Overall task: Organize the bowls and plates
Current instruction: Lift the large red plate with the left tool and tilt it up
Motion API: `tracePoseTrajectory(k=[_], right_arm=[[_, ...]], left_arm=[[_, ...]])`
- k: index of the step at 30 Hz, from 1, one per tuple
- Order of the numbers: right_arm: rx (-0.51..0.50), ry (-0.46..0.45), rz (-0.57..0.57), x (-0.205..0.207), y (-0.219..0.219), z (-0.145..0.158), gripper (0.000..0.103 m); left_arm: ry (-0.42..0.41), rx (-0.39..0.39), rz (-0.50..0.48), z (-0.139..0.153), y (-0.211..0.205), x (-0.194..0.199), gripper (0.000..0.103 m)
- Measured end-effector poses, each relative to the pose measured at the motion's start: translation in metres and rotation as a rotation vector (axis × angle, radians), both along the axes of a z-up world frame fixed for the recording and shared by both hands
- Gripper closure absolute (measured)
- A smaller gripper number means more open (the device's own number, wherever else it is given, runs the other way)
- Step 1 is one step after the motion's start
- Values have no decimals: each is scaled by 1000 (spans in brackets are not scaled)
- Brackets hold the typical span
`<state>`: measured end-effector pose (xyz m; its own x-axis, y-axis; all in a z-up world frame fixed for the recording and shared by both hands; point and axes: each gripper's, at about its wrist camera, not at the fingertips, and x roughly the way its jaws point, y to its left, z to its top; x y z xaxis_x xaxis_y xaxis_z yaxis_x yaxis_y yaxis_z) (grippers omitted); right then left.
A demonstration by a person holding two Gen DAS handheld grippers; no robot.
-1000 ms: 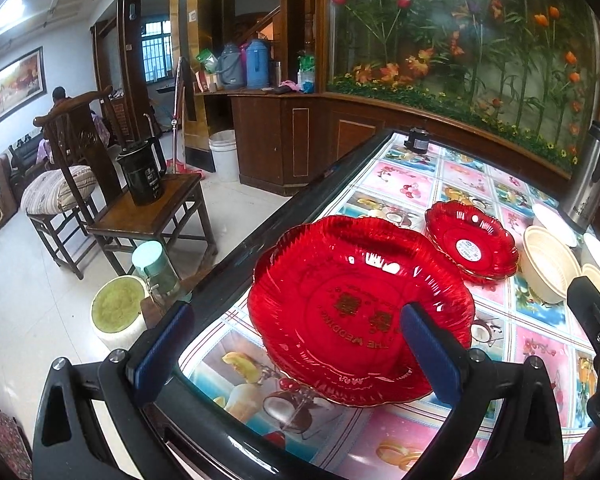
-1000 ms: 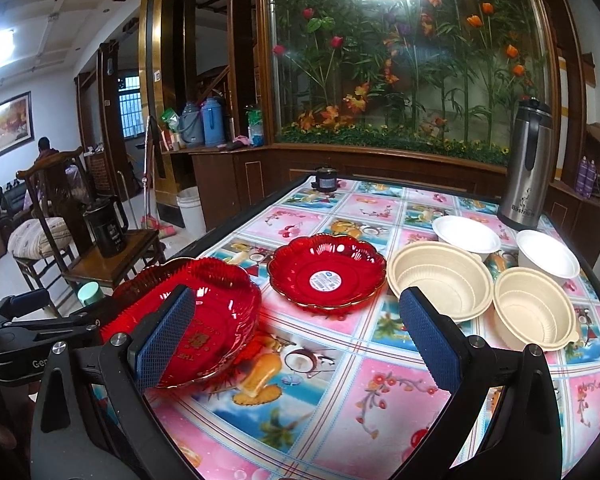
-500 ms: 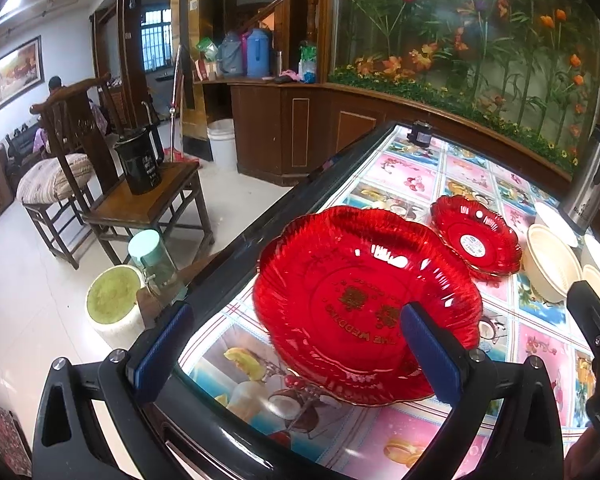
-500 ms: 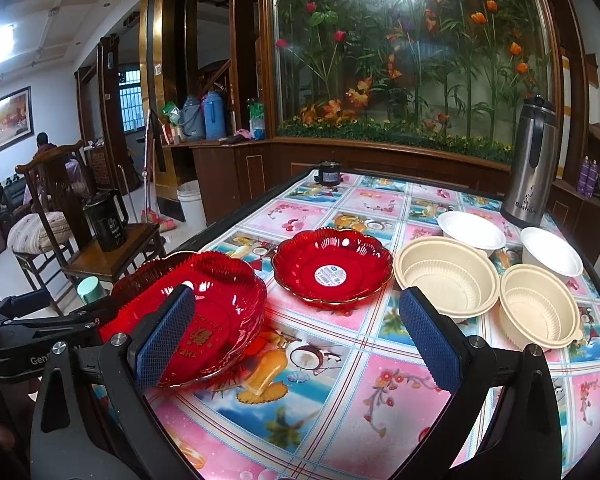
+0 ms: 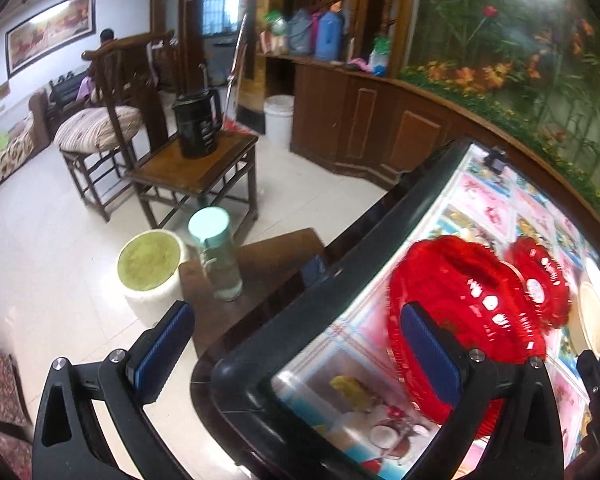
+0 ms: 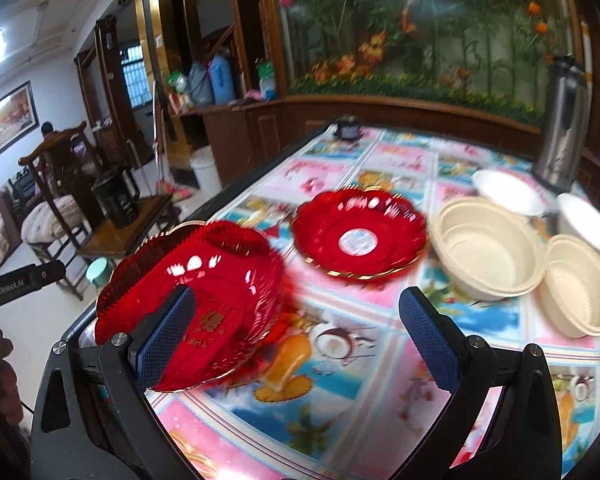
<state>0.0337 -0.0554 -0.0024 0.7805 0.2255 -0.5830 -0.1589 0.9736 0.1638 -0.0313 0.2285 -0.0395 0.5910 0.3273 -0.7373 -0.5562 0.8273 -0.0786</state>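
Swung left, left gripper (image 5: pixel 298 354) jaws' right pad overlaps large red plate (image 5: pixel 460 304).

Glossy red plastic plates (image 6: pixel 360 236), matt bowls (image 6: pixel 486 248)

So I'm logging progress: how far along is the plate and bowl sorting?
Barely started. Nothing is stacked: big red plate and small red plate lie apart, and two beige bowls and two white bowls sit singly. Both hand-held grippers are open, empty. All the stacking is left.
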Motion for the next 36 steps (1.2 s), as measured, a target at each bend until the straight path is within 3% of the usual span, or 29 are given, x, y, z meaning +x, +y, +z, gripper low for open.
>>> tracePoseTrajectory(k=[5,15,32,36], right_arm=[[26,91,25,18,7,-15,1],[97,175,19,37,-1,-28,1],[95,189,36,53,6,-34,2],[84,210,40,59,12,-36,8]], left_arm=[[44,-6,5,-10,0,6,0],[71,12,-20,-15,-5,15,0],[72,46,-55,-14,-19,27,0],[82,44,-63,-19,-19,32,0]])
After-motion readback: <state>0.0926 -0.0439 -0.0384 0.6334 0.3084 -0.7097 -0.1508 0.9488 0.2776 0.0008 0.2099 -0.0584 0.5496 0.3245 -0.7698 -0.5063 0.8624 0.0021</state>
